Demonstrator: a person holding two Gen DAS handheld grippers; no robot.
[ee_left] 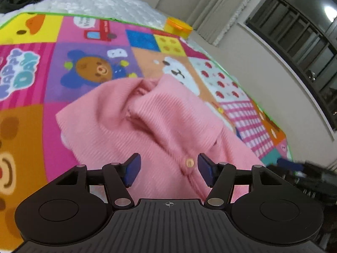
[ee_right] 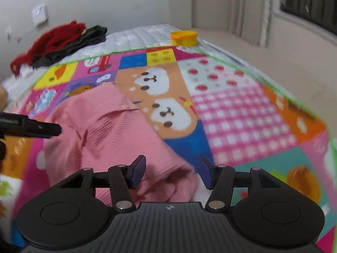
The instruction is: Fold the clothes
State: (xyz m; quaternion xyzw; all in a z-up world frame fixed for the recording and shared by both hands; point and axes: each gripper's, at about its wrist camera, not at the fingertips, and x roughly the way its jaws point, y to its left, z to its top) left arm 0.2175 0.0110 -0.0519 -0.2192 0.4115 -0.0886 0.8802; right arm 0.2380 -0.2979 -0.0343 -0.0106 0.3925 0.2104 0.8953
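Left gripper (ee_left: pixel 168 169) hangs over the pink ribbed cardigan (ee_left: pixel 147 122), fingers apart, a button (ee_left: pixel 190 162) between them. Right gripper (ee_right: pixel 172 172), fingers also spread and empty, sits over the cardigan's right edge. The garment lies rumpled on a cartoon play mat (ee_right: pixel 231 109), bare mat to its right. A yellow container (ee_right: pixel 183 38) stands well beyond.

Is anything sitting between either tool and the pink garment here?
Nothing visible. Both tools, left and right, are open right over the pink cardigan. The yellow container and the dark clothes pile sit far back on the bed.
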